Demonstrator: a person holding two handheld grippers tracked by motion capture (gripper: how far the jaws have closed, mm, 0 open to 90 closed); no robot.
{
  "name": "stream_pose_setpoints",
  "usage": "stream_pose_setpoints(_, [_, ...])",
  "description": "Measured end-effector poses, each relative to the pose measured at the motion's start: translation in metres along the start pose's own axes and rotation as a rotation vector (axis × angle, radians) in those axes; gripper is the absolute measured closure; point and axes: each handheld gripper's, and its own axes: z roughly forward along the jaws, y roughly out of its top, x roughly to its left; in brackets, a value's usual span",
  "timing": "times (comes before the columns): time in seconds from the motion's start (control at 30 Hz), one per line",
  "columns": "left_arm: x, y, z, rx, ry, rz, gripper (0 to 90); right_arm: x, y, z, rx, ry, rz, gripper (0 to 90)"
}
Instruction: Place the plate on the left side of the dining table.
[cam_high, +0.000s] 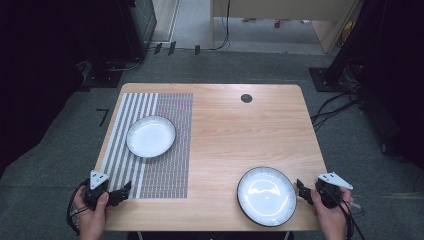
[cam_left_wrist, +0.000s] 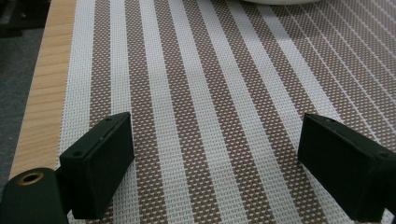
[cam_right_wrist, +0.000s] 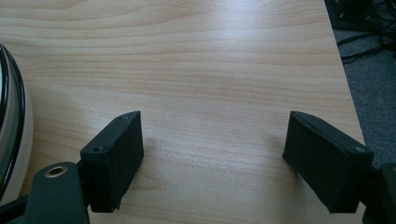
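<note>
From the high view I see the wooden table (cam_high: 225, 130) with a striped woven placemat (cam_high: 165, 165) laid over its left part, and a white plate (cam_high: 151, 136) sitting on the mat toward its far half. A second, dark-rimmed plate (cam_high: 266, 195) rests on bare wood near the front right of the table. A small dark round disc (cam_high: 246, 98) sits near the far edge. My left gripper (cam_high: 120, 192) is held at the near left corner, its jaws over the front edge of the mat, well apart from the white plate. My right gripper (cam_high: 301, 190) is at the near right edge, just beside the dark-rimmed plate's right rim; from here I cannot tell whether it touches. In the left gripper view, the left gripper (cam_left_wrist: 215, 154) has its jaws spread wide with nothing between them, hanging over the brown and white stripes of the placemat (cam_left_wrist: 205, 93); the white plate's edge (cam_left_wrist: 280, 1) peeks in at the top. In the right gripper view, the right gripper (cam_right_wrist: 212, 154) is likewise spread wide and empty over bare table (cam_right_wrist: 187, 56), with the dark-rimmed plate (cam_right_wrist: 14, 116) curving in at the left, beside the left jaw.
</note>
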Motion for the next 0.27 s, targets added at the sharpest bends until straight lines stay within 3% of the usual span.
stream_pose_setpoints(0.27, [-0.0003, 0.0001, 0.0002, 0.001, 0.002, 0.001, 10.4, 0.0, 0.0, 0.0, 0.0, 0.0, 0.0, 19.5])
